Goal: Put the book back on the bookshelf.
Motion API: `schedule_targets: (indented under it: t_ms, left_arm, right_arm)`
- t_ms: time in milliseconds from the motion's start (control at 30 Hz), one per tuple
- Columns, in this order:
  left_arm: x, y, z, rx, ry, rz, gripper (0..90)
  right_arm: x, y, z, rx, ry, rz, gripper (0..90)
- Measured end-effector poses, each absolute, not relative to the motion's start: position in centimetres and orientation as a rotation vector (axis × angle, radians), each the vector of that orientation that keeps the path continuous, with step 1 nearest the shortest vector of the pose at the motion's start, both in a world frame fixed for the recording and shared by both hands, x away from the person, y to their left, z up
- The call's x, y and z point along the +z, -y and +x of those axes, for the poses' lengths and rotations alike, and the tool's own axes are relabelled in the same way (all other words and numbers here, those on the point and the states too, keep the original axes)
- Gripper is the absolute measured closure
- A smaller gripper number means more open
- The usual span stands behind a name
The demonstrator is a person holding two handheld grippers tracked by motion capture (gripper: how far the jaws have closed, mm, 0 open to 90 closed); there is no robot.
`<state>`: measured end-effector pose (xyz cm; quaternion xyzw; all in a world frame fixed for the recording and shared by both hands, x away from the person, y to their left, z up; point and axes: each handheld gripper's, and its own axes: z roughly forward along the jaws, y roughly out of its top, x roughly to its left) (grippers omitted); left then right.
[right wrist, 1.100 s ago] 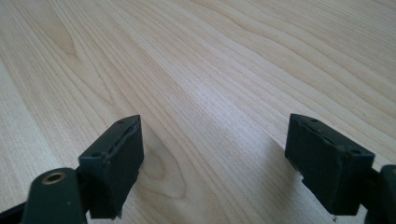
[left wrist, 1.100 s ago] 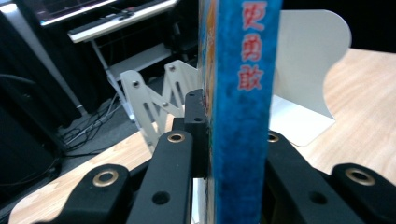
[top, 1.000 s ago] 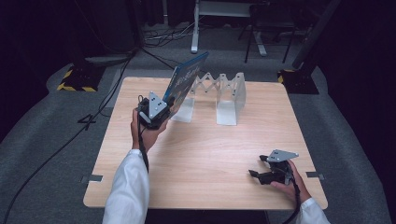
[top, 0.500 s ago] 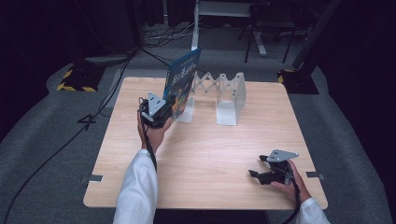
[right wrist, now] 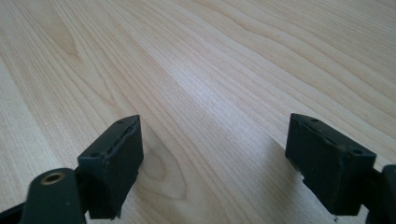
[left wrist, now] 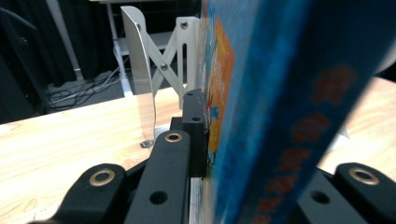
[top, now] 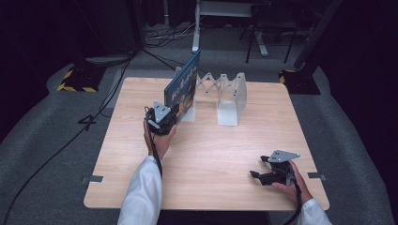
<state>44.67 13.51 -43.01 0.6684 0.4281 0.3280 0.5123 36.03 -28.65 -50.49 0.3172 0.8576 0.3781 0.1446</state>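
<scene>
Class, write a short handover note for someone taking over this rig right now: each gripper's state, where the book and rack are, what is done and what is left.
Left gripper: shut on the blue book, held upright on edge at the near left end of the white accordion rack.
Right gripper: open, holding nothing, low over the table at its near right corner.
Done: book picked up, stood upright and brought to the rack.
Cannot tell: whether the book's lower edge already sits in a slot.
Left: probably seat the book between the rack's dividers, release, withdraw the left gripper.
</scene>
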Motion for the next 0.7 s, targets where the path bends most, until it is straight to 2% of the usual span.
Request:
schedule_targets:
  t_ms: [367,700]
  left_arm:
    - [-42.9,-12.4,47.1,0.743,-1.151,1.513,81.7]
    - [-43.2,-12.7,47.8,0.736,-1.239,1.447,80.1]
  right_arm:
    - [-50.5,28.7,36.0,1.089,-2.472,0.913,19.2]
    - [-50.5,28.7,36.0,1.090,-2.472,0.913,19.2]
